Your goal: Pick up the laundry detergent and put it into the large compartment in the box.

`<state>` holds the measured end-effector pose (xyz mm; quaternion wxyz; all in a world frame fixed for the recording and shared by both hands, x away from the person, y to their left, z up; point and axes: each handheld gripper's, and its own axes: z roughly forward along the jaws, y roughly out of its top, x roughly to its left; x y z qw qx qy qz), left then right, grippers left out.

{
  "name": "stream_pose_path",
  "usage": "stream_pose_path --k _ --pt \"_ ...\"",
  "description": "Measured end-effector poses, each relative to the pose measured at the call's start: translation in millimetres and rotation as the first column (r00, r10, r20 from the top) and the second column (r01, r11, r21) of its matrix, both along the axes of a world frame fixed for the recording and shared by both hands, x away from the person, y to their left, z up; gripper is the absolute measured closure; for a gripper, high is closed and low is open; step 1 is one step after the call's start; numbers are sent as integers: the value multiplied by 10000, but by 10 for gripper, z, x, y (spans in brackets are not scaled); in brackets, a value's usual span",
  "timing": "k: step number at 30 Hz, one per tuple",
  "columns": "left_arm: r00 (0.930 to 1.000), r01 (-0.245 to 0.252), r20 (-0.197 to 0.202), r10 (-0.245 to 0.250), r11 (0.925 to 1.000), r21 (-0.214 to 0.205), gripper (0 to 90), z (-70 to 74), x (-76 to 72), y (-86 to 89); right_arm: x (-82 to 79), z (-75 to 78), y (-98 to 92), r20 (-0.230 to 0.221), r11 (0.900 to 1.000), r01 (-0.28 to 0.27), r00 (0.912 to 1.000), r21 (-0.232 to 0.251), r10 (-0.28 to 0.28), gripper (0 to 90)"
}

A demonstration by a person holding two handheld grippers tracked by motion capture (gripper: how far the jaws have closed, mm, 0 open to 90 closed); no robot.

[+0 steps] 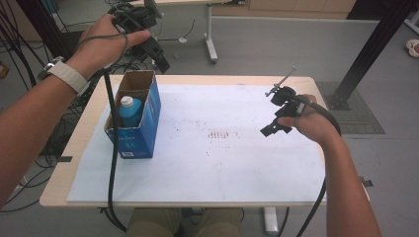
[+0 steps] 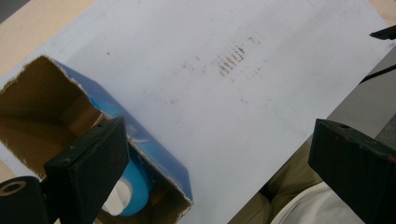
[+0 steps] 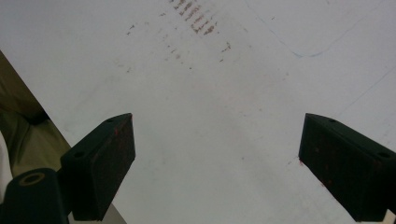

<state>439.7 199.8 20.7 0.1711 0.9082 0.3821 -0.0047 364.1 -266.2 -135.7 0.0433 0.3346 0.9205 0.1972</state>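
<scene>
An open-topped blue cardboard box (image 1: 148, 118) stands on the left of the white sheet (image 1: 222, 168). Inside it sits a blue bottle (image 1: 130, 111) with a white cap. My left gripper (image 1: 157, 53) is held high above the box's far end, jaws wide open and holding nothing. In the left gripper view the box (image 2: 154, 154) and the bottle (image 2: 137, 184) lie below, behind the left jaw of that gripper (image 2: 219, 137). My right gripper (image 1: 274, 113) hovers over the sheet's right side. It (image 3: 217, 137) is open and holds nothing, with bare sheet under it.
The sheet covers most of a light wooden table (image 1: 59, 192). Dark smudge marks (image 1: 222, 134) sit near its centre. Cables (image 1: 112, 163) trail off the table's left front. A black frame post (image 1: 368, 54) stands at the far right, another table's leg (image 1: 211, 39) behind.
</scene>
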Motion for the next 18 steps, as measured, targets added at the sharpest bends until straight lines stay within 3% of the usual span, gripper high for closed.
stream_pose_path --k 9,18 --pt "9921 1242 164 -1244 9922 143 55 -27 45 -214 -25 22 -4 54 10000 6 10000 -25 -6 108" --pt "9638 2626 368 -2642 9639 432 54 -126 33 -456 -77 22 -29 33 9999 122 9999 -7 -122 108"
